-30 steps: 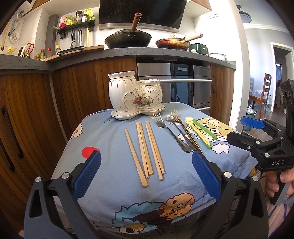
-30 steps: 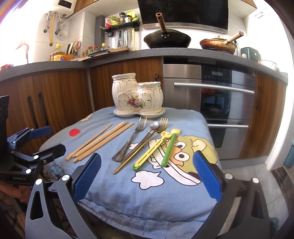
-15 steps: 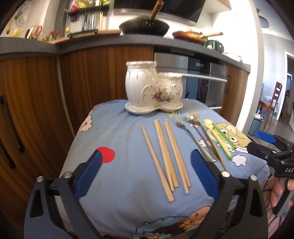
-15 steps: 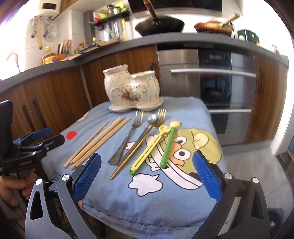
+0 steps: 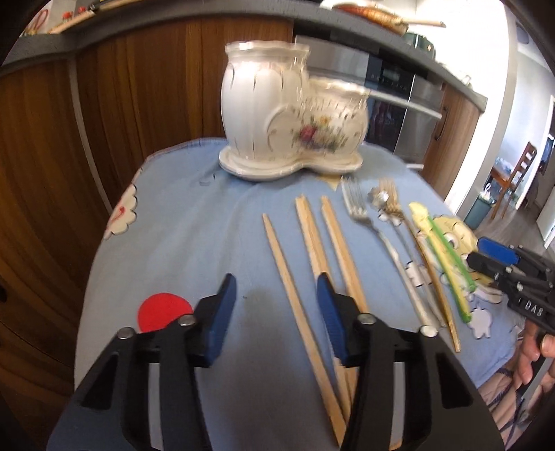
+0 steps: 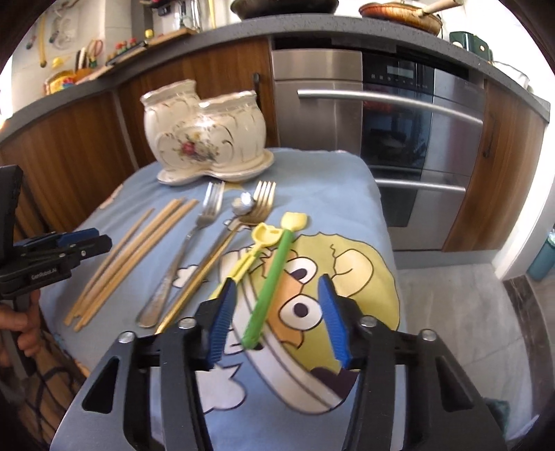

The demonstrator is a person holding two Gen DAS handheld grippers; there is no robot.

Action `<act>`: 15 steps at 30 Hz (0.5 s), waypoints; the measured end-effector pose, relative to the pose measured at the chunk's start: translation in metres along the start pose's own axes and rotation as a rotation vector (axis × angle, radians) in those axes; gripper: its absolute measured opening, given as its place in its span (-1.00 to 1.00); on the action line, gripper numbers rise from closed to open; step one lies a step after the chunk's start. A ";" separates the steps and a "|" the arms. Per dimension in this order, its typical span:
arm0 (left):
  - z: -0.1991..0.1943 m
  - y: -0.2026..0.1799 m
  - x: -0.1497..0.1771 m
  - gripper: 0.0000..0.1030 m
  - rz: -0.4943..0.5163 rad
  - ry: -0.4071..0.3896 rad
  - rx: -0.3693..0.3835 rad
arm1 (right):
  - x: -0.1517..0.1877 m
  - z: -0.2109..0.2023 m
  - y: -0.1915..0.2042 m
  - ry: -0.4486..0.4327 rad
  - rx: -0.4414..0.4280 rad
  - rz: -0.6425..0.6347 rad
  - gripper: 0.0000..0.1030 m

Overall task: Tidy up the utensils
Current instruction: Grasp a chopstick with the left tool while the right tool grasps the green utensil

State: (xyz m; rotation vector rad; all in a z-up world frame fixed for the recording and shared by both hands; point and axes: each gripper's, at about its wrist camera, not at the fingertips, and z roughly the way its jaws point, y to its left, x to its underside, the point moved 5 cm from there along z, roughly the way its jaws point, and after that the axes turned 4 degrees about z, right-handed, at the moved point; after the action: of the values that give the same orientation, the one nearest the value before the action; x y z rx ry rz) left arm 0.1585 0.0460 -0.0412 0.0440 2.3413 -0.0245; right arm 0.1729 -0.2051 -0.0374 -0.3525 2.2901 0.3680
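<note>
Both tools have dropped lower, jaws narrowed, right tool [image 6: 275, 312] straddling the green spoon [image 6: 270, 288].

Blur, cut edges and covered ends

In the left wrist view the ceramic holder [image 5: 291, 114] is smeared by motion blur, its flower pattern unclear. The near ends of the chopsticks [image 5: 312, 277] vanish behind the left gripper [image 5: 275, 312]. The silver spoon's [image 6: 242, 204] handle lies hidden among the forks. The pan [image 6: 402, 14] on the counter is cut off by the top edge.
</note>
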 end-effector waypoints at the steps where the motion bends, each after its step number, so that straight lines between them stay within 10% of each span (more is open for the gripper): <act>1: 0.006 0.001 0.002 -0.26 0.000 0.020 -0.001 | 0.000 0.004 0.000 0.012 0.001 -0.003 -0.11; 9: 0.014 -0.004 0.001 -0.46 0.073 0.043 -0.028 | -0.006 0.026 0.003 0.073 0.016 -0.035 -0.17; 15: 0.018 0.004 -0.006 -0.84 0.111 0.065 -0.058 | -0.021 0.040 0.000 0.114 0.025 -0.085 -0.64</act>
State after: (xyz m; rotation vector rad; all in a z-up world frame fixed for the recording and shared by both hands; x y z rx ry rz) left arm 0.1755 0.0491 -0.0497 0.1471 2.3992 0.1013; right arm 0.2133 -0.1879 -0.0483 -0.4682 2.3800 0.2825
